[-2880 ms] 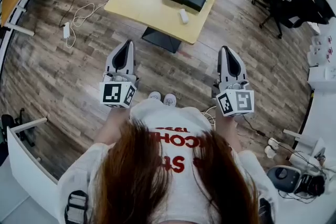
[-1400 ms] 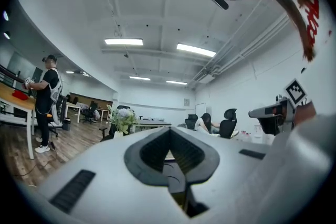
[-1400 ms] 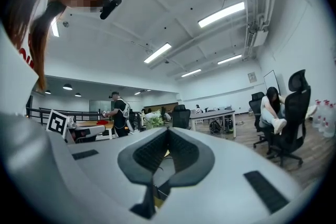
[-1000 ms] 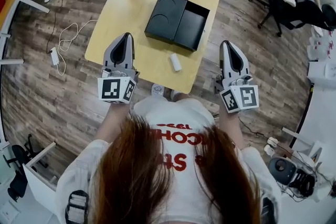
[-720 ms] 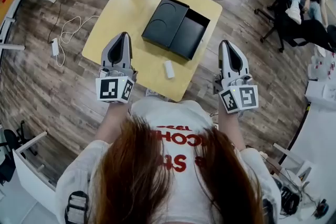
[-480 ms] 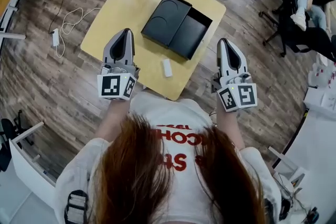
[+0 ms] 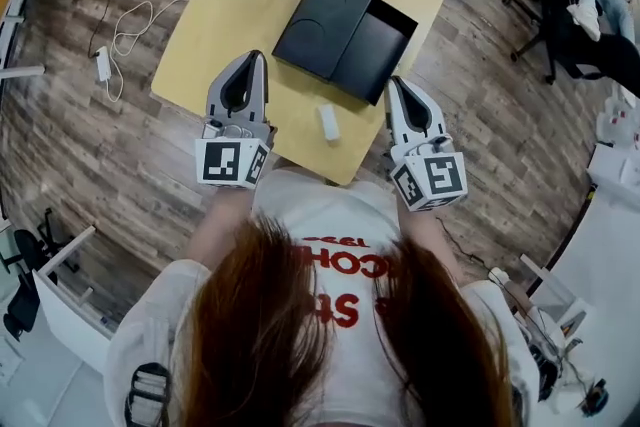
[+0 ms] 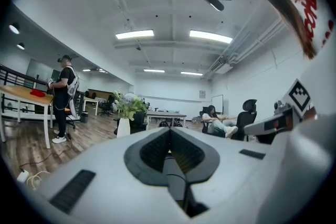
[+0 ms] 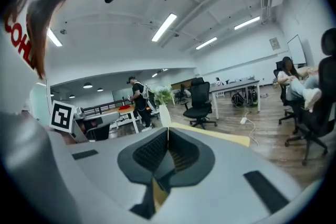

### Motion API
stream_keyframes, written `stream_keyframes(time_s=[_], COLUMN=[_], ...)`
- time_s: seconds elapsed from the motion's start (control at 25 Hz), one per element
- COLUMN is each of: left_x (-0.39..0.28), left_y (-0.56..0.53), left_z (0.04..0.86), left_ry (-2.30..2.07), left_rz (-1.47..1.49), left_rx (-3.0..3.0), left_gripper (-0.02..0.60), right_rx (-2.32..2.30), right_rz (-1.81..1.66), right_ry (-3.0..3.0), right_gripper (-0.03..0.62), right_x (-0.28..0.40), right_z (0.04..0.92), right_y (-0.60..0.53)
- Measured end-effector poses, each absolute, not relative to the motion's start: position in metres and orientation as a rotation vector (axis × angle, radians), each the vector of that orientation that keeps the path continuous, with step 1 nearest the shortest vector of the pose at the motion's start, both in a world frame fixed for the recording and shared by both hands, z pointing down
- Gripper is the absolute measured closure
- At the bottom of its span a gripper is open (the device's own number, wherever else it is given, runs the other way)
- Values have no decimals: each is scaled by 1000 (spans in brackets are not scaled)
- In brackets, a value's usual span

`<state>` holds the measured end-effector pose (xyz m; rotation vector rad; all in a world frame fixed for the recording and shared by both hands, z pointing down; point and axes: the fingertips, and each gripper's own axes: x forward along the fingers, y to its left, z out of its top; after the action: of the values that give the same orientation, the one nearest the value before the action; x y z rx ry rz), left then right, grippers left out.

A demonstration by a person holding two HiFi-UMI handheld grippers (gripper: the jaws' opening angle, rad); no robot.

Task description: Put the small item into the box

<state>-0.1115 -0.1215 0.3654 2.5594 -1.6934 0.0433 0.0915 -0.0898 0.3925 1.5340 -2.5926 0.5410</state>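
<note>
White T-shirt (image 7: 335,230) with red lettering (upside down from above), short sleeves, long reddish-brown hair (image 7: 250,335) falling over it. On the left gripper (image 7: 256,57) and right gripper (image 7: 391,81): pale grey tapered shells, black ribbed lining round the jaws, a cube (image 7: 230,162) of black-and-white square markers at the back.

A: Is the room bright?
B: Yes, evenly bright. Long ceiling lamps (image 8: 135,34) give white light, and the worktop (image 7: 230,15) has almost no shadow.
A: Is it sharp?
B: The edges bend and darken. The left claw (image 8: 169,134), close to the lens, is blurred.
</note>
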Motion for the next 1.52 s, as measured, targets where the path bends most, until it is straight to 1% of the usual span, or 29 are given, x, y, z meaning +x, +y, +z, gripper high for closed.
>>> stream_keyframes(time_s=[0.2,0.52,0.56,0.68,0.8,0.92,1.16,1.2,1.24,1.28,1.32,1.52], left_x=[-115,-127,-129,-130,-127,-127,-131,-131,-130,-130,-129,-130], left_y=[-118,-110,-109,-106,-100,-94,-89,-88,-88,-87,-87,-90], left_z=[383,418,421,431,439,444,452,453,453,453,452,445], left_ry=[-1631,-1579,-1576,-1559,-1507,-1482,-1489,-1488,-1487,-1487,-1487,-1493], left_rz=[56,158,168,194,216,237,269,268,265,263,260,242], left_rx=[2538,2496,2491,2478,2479,2478,2444,2442,2441,2442,2443,2459], left_gripper=[575,575,575,575,575,575,575,575,575,575,575,575], right_rx=[1404,1187,1178,1157,1133,1127,1152,1157,1160,1159,1151,1131], right_rz=[726,843,850,865,865,854,741,731,721,710,697,668], right_ry=[-2441,-2232,-2215,-2156,-2092,-2053,-1993,-1988,-1983,-1981,-1982,-2030], right_gripper=[588,584,572,447,359,329,334,351,381,429,447,450], right_x=[57,14,11,4,-1,-7,-3,-1,0,2,2,2], right_z=[461,560,568,590,607,614,615,615,616,616,616,604], right_y=[-64,-27,-25,-20,-15,-14,-15,-16,-16,-16,-16,-20])
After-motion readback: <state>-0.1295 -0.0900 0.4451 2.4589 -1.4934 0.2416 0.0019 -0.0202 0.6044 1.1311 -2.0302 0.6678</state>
